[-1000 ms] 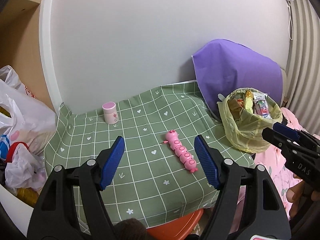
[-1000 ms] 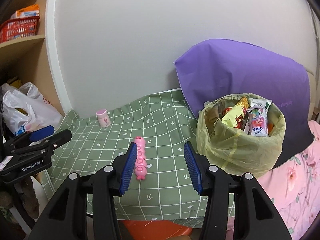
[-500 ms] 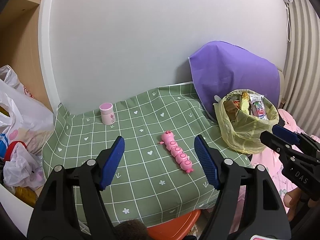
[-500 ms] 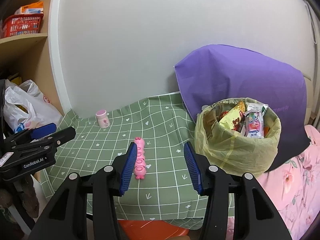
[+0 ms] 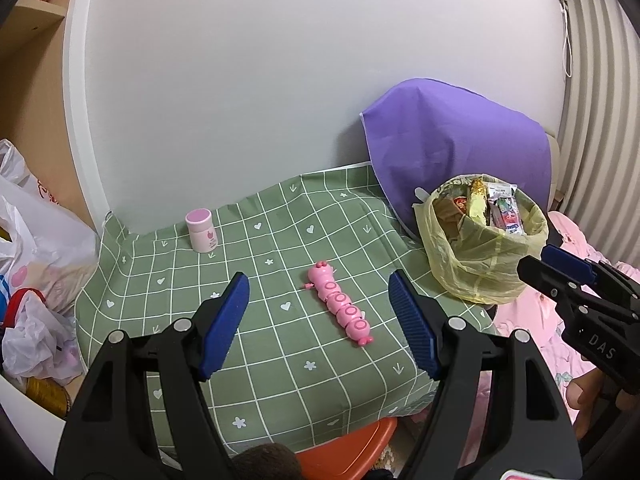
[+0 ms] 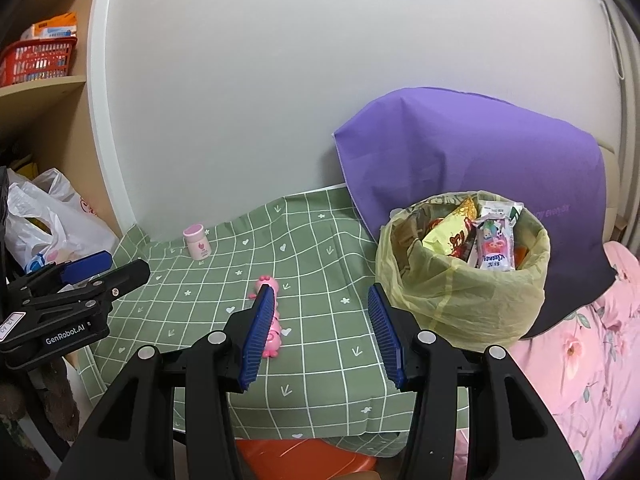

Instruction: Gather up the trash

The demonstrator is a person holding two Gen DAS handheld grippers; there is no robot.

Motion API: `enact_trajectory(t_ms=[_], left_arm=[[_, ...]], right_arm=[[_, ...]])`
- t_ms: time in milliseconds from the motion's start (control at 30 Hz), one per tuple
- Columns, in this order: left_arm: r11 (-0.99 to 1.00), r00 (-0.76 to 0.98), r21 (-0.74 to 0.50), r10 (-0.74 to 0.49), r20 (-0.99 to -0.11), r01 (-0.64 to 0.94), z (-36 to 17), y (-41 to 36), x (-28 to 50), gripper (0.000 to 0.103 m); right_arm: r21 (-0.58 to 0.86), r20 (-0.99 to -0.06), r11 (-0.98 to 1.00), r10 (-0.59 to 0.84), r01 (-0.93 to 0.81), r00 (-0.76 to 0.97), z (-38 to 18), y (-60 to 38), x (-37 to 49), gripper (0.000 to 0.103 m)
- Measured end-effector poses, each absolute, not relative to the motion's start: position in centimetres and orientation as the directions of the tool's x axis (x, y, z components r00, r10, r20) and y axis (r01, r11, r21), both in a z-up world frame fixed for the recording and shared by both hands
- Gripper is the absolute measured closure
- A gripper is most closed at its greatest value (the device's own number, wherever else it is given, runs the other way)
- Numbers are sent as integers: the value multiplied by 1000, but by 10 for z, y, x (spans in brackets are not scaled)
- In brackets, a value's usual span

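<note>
Right gripper (image 6: 322, 330): jaws stood apart, empty, above the tabletop (image 6: 320, 264).
Left gripper (image 6: 86, 270): entered at left edge.
Trash bin (image 6: 460, 300): yellow-lined, full of wrappers, at right.
Pink caterpillar toy (image 6: 274, 320): partly behind left jaw.
Pink bottle (image 6: 197, 242): upright near wall.

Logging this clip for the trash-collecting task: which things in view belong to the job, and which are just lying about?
Belongs to the job:
- lined trash bin, full of wrappers
- left gripper and right gripper, both open and holding nothing

Just lying about:
- pink caterpillar toy on the green tablecloth
- small pink bottle
- purple cover
- white plastic bags
</note>
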State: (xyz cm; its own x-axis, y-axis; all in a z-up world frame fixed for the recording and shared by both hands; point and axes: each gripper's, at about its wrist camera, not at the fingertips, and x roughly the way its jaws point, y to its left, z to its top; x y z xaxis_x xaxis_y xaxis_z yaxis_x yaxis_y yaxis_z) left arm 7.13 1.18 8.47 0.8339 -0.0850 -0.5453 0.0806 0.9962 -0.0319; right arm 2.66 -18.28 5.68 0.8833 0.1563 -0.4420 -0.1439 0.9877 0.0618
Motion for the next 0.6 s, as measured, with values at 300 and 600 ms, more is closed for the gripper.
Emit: enact_trajectory(t_ms=[300, 600], left_arm=[[996, 833, -36, -90, -545, 84, 85, 9, 69, 35], [996, 835, -33, -87, -544, 83, 85, 7, 68, 35]], right_arm=[[59, -442, 988, 152, -140, 884, 57, -186, 25, 57], [65, -434, 988, 154, -139, 888, 58, -188, 24, 57]])
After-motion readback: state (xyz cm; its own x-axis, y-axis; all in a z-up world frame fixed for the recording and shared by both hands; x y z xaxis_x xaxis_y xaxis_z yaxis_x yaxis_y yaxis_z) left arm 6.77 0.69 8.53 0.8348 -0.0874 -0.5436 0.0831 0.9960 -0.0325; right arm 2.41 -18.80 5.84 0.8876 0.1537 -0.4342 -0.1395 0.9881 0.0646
